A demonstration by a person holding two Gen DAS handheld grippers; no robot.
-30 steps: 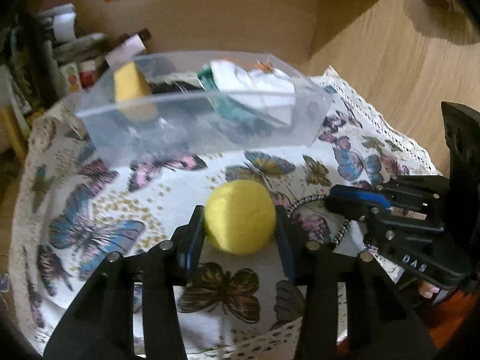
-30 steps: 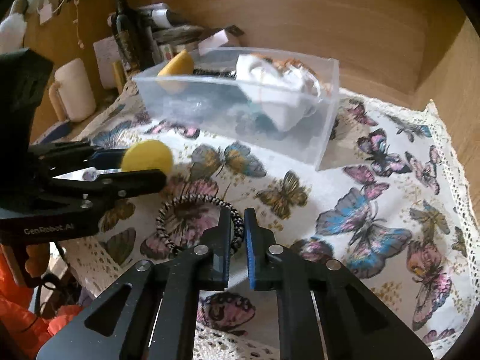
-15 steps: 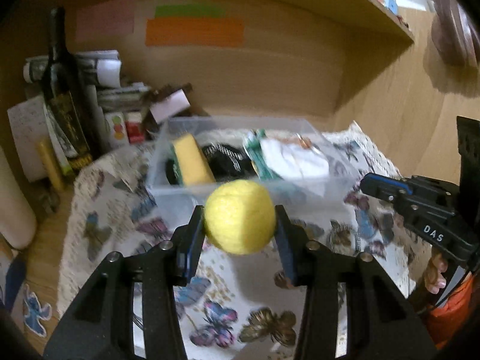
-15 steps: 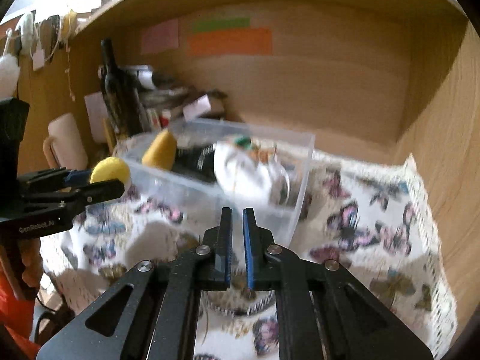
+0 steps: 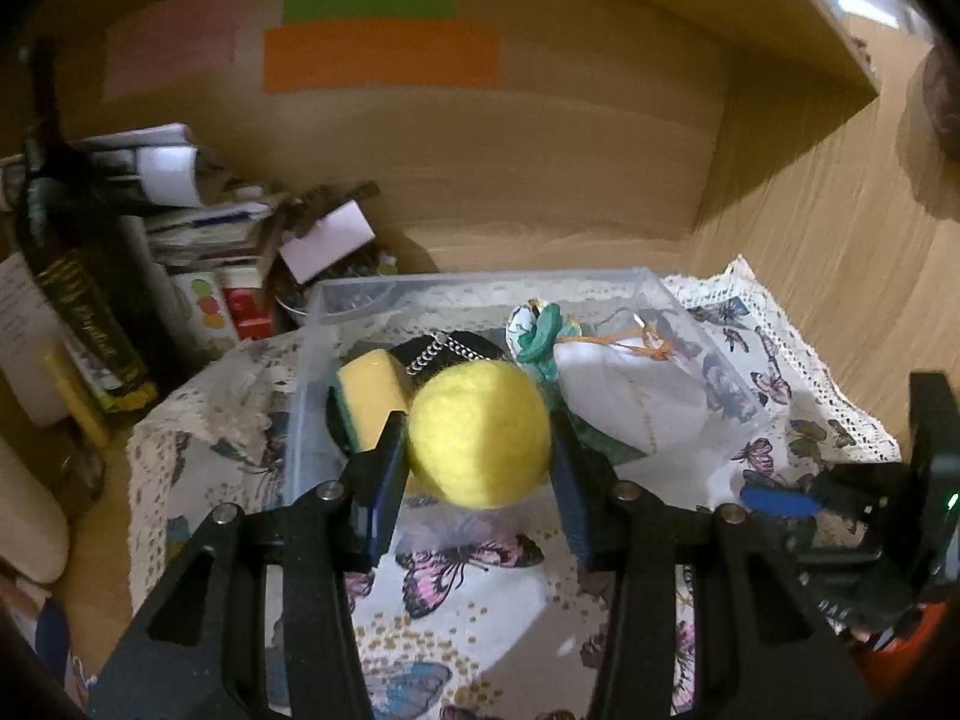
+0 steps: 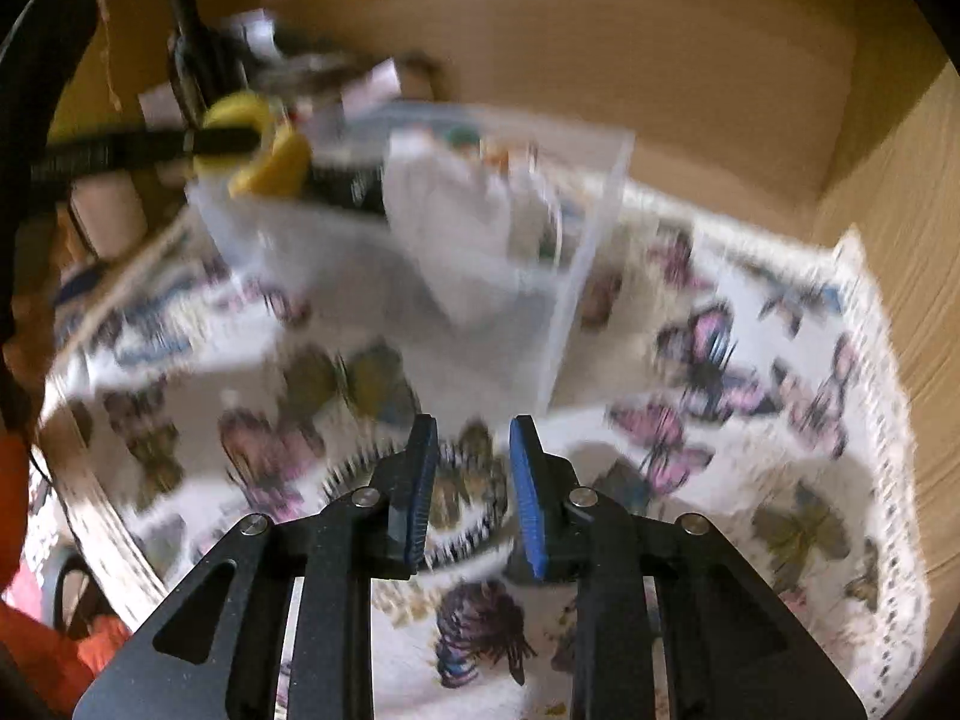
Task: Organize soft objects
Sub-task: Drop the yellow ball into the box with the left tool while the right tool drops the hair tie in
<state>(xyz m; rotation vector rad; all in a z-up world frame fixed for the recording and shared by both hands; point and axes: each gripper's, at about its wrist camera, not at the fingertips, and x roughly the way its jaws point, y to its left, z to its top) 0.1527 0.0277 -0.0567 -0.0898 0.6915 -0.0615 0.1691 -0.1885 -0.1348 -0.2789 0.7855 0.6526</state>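
Clutter fills the left edge of the left wrist view: a dark glass bottle with gold lettering [image 5: 78, 276] stands among stacked papers and small boxes [image 5: 198, 222], partly cut off by the lens rim. Just right of it sits a clear rectangular plastic bin [image 5: 480, 285] on a butterfly-print tablecloth with lace edging [image 5: 468, 564]. Inside the bin, a yellow sponge with a green backing [image 5: 366, 396] leans at the left, a black item with a silver chain [image 5: 444, 351] lies half hidden behind it, and a white cloth pouch with a teal tie [image 5: 630, 396] fills the right side. The left gripper [image 5: 480, 468] is clamped on a fuzzy round yellow ball [image 5: 480, 432], held in front of the bin's near wall and covering part of its contents. Farther right, the right gripper [image 6: 471, 480] has its fingers parted with nothing between them, above a black-and-white beaded bracelet [image 6: 360, 468] on the cloth; motion blur smears that view, so the bracelet's outline is hard to make out.
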